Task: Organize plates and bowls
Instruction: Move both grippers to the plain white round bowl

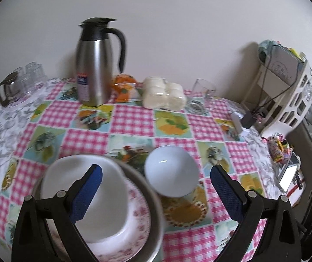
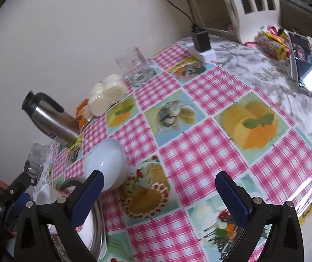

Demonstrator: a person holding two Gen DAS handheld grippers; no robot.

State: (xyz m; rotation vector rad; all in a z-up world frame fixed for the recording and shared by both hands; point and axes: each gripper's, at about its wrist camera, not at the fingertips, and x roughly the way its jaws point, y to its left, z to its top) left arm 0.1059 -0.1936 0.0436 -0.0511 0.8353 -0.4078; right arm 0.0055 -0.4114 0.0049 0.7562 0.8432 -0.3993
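Note:
A small white bowl [image 1: 170, 171] stands on the checked tablecloth, right of a stack: a larger white bowl [image 1: 86, 196] on a pink-flowered plate [image 1: 137, 222] on a metal plate [image 1: 156, 207]. My left gripper [image 1: 156, 187] is open and empty, its left finger over the large bowl, the small bowl between the fingers. In the right wrist view the small bowl [image 2: 105, 163] lies by the left finger of my open, empty right gripper [image 2: 159, 193]; the metal plate [image 2: 99, 229] and large bowl [image 2: 46, 194] are at lower left.
A steel thermos [image 1: 96, 65], glasses [image 1: 27, 80], a bag of white buns [image 1: 163, 95], a glass mug [image 1: 203, 93] and a white rack [image 1: 287, 87] stand along the wall. A charger [image 2: 200, 41], sweets [image 2: 271, 43] and a phone [image 2: 304, 65] lie at right.

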